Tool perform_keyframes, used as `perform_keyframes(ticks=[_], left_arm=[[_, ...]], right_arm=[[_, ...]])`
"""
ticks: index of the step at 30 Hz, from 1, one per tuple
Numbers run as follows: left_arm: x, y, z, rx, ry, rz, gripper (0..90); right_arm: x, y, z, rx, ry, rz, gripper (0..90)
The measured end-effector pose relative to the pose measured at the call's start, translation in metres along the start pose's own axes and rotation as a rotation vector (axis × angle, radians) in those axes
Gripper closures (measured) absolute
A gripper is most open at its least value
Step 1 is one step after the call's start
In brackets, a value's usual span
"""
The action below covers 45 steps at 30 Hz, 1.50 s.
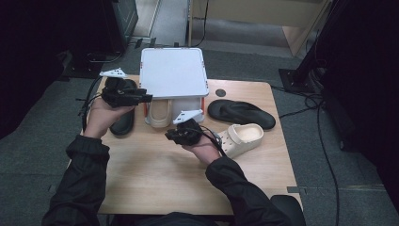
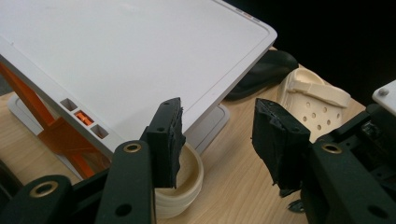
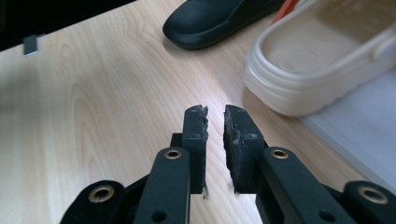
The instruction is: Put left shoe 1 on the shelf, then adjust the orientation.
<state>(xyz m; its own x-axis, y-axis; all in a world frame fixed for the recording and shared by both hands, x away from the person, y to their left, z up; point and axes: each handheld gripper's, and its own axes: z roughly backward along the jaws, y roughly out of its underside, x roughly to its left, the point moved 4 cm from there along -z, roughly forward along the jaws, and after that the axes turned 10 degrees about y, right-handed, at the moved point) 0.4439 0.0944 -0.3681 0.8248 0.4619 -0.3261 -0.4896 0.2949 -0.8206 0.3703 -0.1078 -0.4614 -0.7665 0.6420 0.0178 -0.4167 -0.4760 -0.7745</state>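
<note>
L gripper (image 1: 141,97) is up at the far-left of the table (image 1: 155,183), jaws parted w/ nothing between them, aimed across toward the white rack (image 1: 173,70). In the left gripper view the rack's flat top runs above and left of the jaws; its orange side struts (image 2: 56,135) sit low-left. Heel of a cream clog (image 2: 187,179) pokes out from under the rack, right behind the L jaw's left pad, looks v close but can't tell if touching.

R gripper (image 1: 173,135) is mid-table, just in front of the rack, jaws barely parted, thin gap, nothing in it, so released. No earlier pic to compare. In the right gripper view the same cream clog (image 3: 322,56) lies ahead and right of the jaws on the rack's white base (image 3: 359,135), clear of the pads. A black clog (image 3: 215,18) lies further ahead, just past the cream one, on bare wood.

High view, relative to R gripper: second cream clog (image 1: 242,138) just to its right, near the wrist, holes on its upper, toe toward the hand. Second black clog (image 1: 241,113) beyond that, lying flat, near the cream one, can't tell if they touch. Cream clog under rack is straight ahead of the R jaws.

Relative to L gripper: the black clog (image 1: 123,121) sits under/behind the hand, partly hidden by it. Rack just right of the jaw tips.
</note>
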Motion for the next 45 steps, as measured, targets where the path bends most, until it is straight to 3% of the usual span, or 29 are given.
perform_keyframes(ticks=[7,11,13,15,20,26,31,36,41,45], left_arm=[[-0.016,0.002,-0.006,0.035,-0.009,-0.03,51.7],[-0.023,0.004,-0.012,0.055,-0.007,-0.041,51.2],[-0.026,0.005,-0.014,0.034,-0.003,-0.032,51.2],[-0.028,0.008,-0.016,0.002,0.005,-0.006,51.9],[-0.032,0.023,-0.026,0.051,-0.017,-0.014,51.7],[-0.04,0.045,-0.034,0.08,-0.025,-0.008,51.3],[-0.045,0.055,-0.036,0.082,-0.028,-0.025,50.9],[-0.048,0.059,-0.038,0.066,-0.03,-0.035,51.0],[-0.05,0.062,-0.044,0.086,-0.029,-0.036,51.0],[-0.052,0.063,-0.05,0.089,-0.014,-0.042,51.0]], right_arm=[[-0.012,0.009,0.027,-0.021,-0.021,-0.034,75.4],[-0.02,0.013,0.039,-0.039,-0.011,-0.044,75.9],[-0.025,0.018,0.046,-0.037,-0.018,-0.071,76.0],[-0.029,0.022,0.051,-0.035,-0.018,-0.063,76.9],[-0.042,0.03,0.067,-0.02,-0.027,-0.087,71.1],[-0.06,0.044,0.087,-0.048,0.021,-0.069,63.2],[-0.07,0.053,0.095,-0.04,0.048,-0.08,62.8],[-0.078,0.061,0.103,-0.039,0.064,-0.082,62.9],[-0.084,0.068,0.111,-0.046,0.092,-0.09,55.8],[-0.092,0.076,0.121,-0.046,0.117,-0.101,55.8]])
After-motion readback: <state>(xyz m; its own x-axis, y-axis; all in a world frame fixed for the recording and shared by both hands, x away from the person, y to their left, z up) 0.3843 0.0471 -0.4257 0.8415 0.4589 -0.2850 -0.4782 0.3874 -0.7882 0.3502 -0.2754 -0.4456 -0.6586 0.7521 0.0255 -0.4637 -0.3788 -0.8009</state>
